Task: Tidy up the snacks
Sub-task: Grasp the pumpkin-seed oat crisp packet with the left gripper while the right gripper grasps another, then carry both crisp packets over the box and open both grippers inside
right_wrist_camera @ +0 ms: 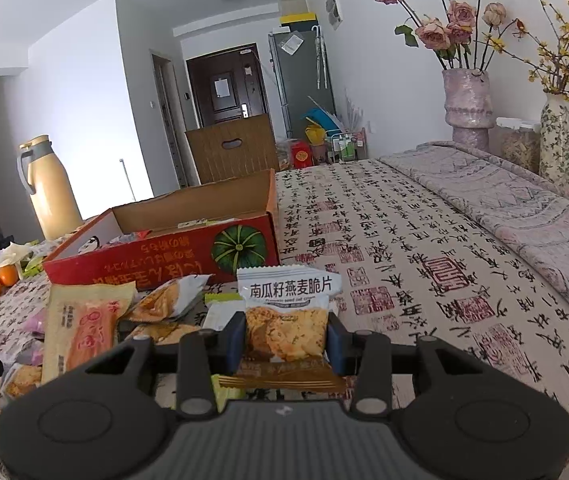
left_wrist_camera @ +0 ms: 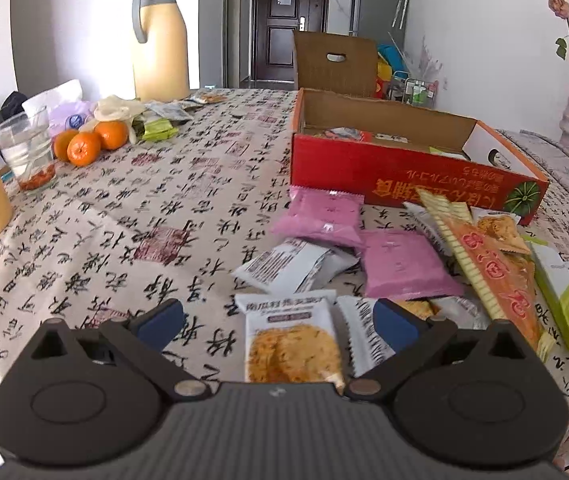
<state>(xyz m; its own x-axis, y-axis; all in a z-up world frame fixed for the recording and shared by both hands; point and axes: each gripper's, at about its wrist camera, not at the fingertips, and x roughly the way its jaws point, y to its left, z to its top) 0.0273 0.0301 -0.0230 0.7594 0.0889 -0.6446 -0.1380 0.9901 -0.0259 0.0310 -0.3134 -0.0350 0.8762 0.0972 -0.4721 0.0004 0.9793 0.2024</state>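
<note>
Snacks: we see a loose heap of packets [left_wrist_camera: 400, 264] still lying on the desk [left_wrist_camera: 124, 240] just in front of the red box [left_wrist_camera: 404, 168]; a few packets already lie inside the box, so we judge the sorting begun but far from done.
Far-left clutter: we note a glass [left_wrist_camera: 28, 152], three oranges [left_wrist_camera: 84, 142] and a tall thermos jug [left_wrist_camera: 160, 44], with a few more snack packets [left_wrist_camera: 164, 118] beside them, well apart from the box.
Left gripper [left_wrist_camera: 280, 320]: we hold it released, jaws wide, low over an oat-crisp packet [left_wrist_camera: 292, 340] at the near edge of the heap; nothing is pinched.
Heap, middle to right: we count two pink packets [left_wrist_camera: 400, 264], white ones, a long orange wrapper [left_wrist_camera: 492, 272] and a green packet [left_wrist_camera: 568, 304], overlapping one another.
Right gripper [right_wrist_camera: 286, 336]: we have it clenched on another oat-crisp packet [right_wrist_camera: 288, 312], held upright and clear of the desk, with the box ahead and to its left.
Left to do: we judge this packet goes into the box, then the rest of the heap.
In the way: the near wall of the box must be cleared, and the overlapping wrappers may drag neighbours along.
Far right: vases with flowers [right_wrist_camera: 468, 104] stand beyond a folded cloth [right_wrist_camera: 524, 208], out of our path.
</note>
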